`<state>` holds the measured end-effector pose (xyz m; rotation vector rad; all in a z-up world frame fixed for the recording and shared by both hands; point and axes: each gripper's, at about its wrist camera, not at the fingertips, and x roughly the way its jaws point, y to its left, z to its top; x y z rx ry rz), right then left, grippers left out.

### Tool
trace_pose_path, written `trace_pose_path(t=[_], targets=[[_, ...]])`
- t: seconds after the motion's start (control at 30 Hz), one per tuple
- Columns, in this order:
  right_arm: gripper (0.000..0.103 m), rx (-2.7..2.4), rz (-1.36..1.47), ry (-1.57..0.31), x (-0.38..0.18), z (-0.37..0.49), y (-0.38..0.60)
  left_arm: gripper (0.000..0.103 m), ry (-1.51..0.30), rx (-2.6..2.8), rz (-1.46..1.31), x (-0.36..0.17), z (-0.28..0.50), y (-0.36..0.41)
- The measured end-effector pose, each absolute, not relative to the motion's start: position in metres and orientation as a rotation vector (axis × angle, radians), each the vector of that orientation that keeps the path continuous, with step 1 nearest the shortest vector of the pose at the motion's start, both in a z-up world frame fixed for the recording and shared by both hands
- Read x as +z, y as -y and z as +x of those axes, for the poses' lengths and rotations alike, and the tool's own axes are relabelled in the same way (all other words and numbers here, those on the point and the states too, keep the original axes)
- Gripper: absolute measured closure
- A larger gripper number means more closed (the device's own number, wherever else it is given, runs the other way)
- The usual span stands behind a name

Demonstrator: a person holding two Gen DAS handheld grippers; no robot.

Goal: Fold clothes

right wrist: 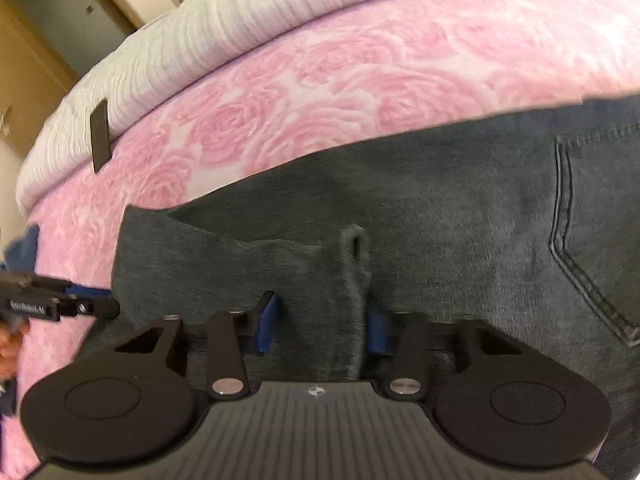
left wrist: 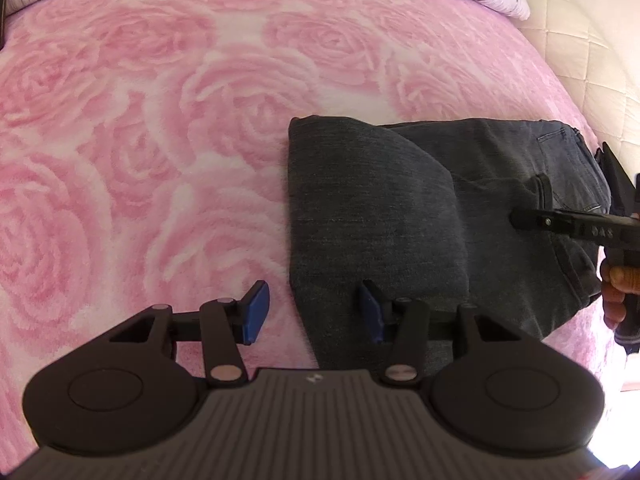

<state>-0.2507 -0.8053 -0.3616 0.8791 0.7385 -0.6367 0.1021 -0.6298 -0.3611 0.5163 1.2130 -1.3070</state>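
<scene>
On the left gripper (right wrist: 60, 306), seen at the left edge of the right wrist view, small white lettering seems to read "GenRobot.AI", though blurred

A pink rose-patterned blanket (left wrist: 160, 120) covers the bed, with folded dark jeans (left wrist: 380, 208) lying on it.

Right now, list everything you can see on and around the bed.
jeans: one, dark grey, folded on the blanket, right of centre
blanket: one, pink rose print, covering the bed
bedding: one, white ribbed, beyond the blanket's far edge
tag: one, dark, flat on the bedding's edge
left gripper: one, black with blue pads, open, straddling the jeans' left edge
right gripper: one, black with blue pads, open, a fold of the jeans between its fingers
hand: one, holding the right gripper
</scene>
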Motion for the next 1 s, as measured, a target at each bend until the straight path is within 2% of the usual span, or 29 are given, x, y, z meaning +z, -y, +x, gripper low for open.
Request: trace_pose_path(t=[0.03, 0.07, 0.23, 0.27, 0.33, 0.37, 0.57, 0.7, 0.77, 0.93, 1.0], targets=[[0.084, -0.628, 0.908, -0.732, -0.362, -0.253, 0.809, 0.063, -1.208, -1.319, 0.516, -0.359, 0.102, 0.630], [0.085, -0.617, 0.906, -0.727, -0.357, -0.253, 0.810, 0.065, -1.195, -1.334, 0.516, -0.355, 0.101, 0.630], [0.085, -0.662, 0.721, -0.723, -0.327, -0.252, 0.822, 0.064, -1.155, -1.387, 0.499, -0.346, 0.100, 0.631], [0.083, -0.677, 0.708, -0.724, -0.326, -0.252, 0.828, 0.063, -1.162, -1.385, 0.500, -0.348, 0.101, 0.633], [0.058, -0.708, 0.682, -0.726, -0.325, -0.252, 0.839, 0.063, -1.177, -1.381, 0.501, -0.353, 0.102, 0.636], [0.055, -0.724, 0.670, -0.728, -0.325, -0.252, 0.844, 0.063, -1.186, -1.376, 0.495, -0.355, 0.102, 0.637], [0.055, -0.845, 0.689, -0.704, -0.321, -0.280, 0.820, 0.063, -1.232, -1.371, 0.475, -0.365, 0.100, 0.647], [0.055, -0.859, 0.701, -0.799, -0.338, -0.285, 0.792, 0.063, -1.250, -1.376, 0.506, -0.371, 0.095, 0.659], [0.054, -0.901, 0.706, -0.790, -0.339, -0.290, 0.782, 0.069, -1.250, -1.385, 0.529, -0.371, 0.092, 0.664], [0.047, -0.943, 0.631, -0.773, -0.316, -0.293, 0.741, 0.075, -1.276, -1.403, 0.513, -0.369, 0.097, 0.664], [0.039, -0.932, 0.550, -0.815, -0.310, -0.290, 0.719, 0.075, -1.286, -1.401, 0.498, -0.371, 0.098, 0.664]])
